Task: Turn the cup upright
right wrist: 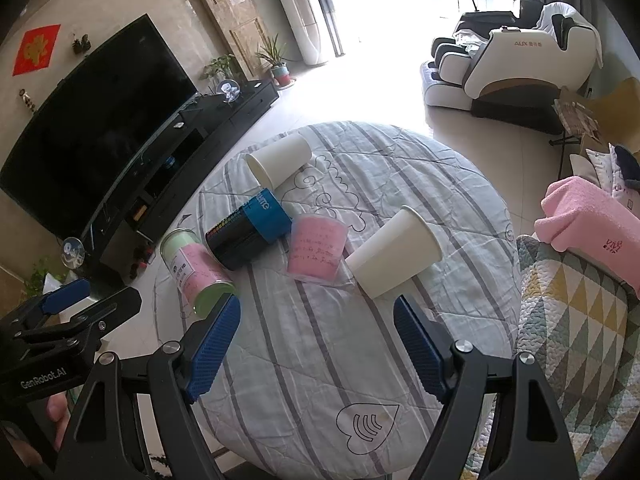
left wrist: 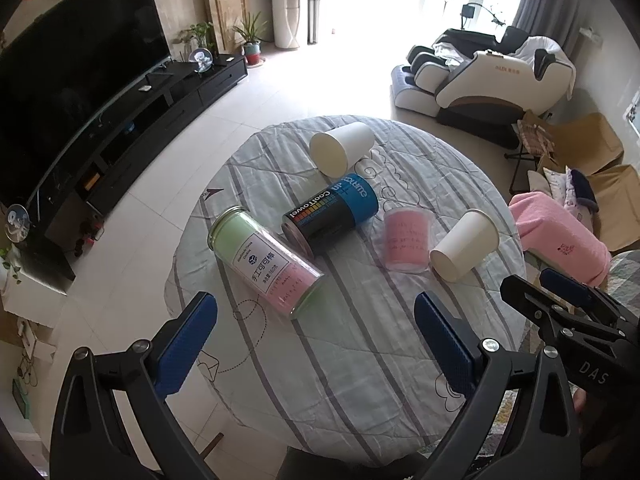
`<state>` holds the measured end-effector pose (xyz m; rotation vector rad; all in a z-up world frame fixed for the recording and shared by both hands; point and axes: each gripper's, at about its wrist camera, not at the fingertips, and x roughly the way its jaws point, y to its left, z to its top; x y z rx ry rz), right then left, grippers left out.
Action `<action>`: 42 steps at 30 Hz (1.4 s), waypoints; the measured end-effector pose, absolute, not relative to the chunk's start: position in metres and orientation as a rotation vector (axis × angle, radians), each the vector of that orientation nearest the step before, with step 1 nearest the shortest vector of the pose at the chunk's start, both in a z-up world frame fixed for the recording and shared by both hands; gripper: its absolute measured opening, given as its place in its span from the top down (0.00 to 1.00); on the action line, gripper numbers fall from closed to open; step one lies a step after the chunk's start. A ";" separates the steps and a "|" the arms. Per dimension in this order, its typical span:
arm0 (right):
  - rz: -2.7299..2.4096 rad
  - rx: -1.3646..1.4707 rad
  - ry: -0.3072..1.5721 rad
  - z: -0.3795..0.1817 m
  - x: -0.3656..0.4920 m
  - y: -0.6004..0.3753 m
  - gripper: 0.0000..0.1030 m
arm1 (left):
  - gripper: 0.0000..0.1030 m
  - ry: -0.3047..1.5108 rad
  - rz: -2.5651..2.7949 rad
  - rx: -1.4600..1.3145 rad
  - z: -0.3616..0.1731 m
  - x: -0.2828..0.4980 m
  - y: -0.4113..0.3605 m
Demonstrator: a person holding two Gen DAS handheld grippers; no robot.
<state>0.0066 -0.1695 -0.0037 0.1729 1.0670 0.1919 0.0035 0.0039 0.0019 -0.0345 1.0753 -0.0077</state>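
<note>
Both pairs of jaws stand spread wide and hold nothing: we see the left gripper (left wrist: 316,344) poised over the near edge of the tabletop (left wrist: 360,360), and the right gripper (right wrist: 316,344) likewise, each low above the striped quilted cover.

Nearest the right gripper lies a white paper cup (right wrist: 394,254) on its side, mouth turned toward us and to the left; it is the likeliest target. A second paper cup (right wrist: 278,158) lies on its side at the far edge, well apart. Between them rest a pink translucent cup (right wrist: 316,250), a black-and-blue Cool Towel canister (right wrist: 248,232) and a glass jar (right wrist: 196,268) with green and pink filling, all toppled.

Hazards, as we judge them:
- The paper wall is thin; a hard pinch would crush it, a light one would let it slip during rotation.
- A cup on its side rolls; a nudge from one finger could send it toward the table's edge.
- The pink cup lies just beside the near cup and may be knocked.
- The soft, wrinkled cover may tip a cup set down unevenly.
</note>
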 end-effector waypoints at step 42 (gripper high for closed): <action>0.242 0.180 1.109 -0.016 0.059 -0.118 0.22 | 0.02 1.110 0.100 -0.054 -0.015 0.005 0.049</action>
